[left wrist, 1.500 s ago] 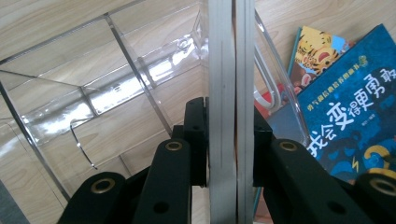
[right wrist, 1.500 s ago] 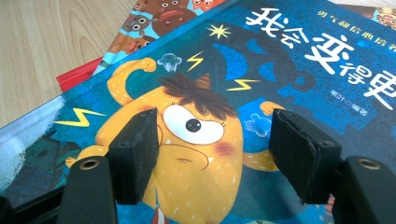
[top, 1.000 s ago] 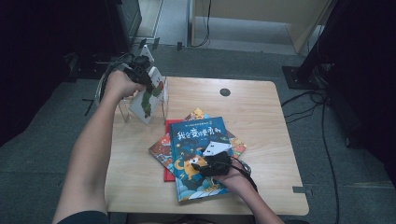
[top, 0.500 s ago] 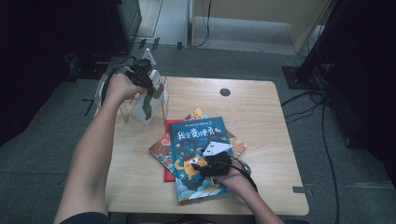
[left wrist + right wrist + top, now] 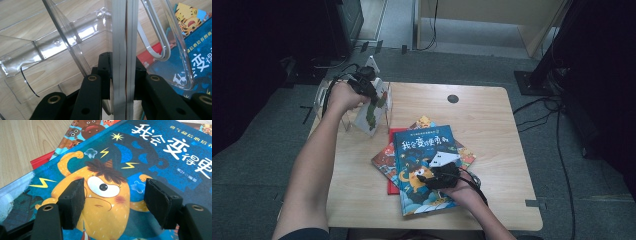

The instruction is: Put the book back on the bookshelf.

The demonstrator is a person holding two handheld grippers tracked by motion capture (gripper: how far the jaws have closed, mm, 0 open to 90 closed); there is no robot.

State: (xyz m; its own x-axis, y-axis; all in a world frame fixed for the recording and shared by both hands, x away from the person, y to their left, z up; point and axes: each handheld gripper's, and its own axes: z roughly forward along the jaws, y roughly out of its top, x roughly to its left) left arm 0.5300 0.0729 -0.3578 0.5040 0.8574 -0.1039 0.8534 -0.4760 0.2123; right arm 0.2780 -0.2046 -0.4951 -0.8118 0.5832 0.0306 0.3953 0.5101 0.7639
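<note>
- One thin book stands on edge in the clear rack at the counter's far left corner; its pale page edges face the left gripper view.
- Left tool: clenched on that book, black pads pressing both covers.
- Rack: one, transparent plastic with rounded dividers and a white wire loop beside the book.
- Stack near the counter's middle: at least four flat books, fanned and overlapping.
- Top of the stack: one blue book, glossy cover with an orange one-eyed figure and white characters.
- Right tool: released, its two foam-faced jaws spread just above the blue cover, nothing between them.
- Counter: one, light wood grain, rounded corners.
</note>
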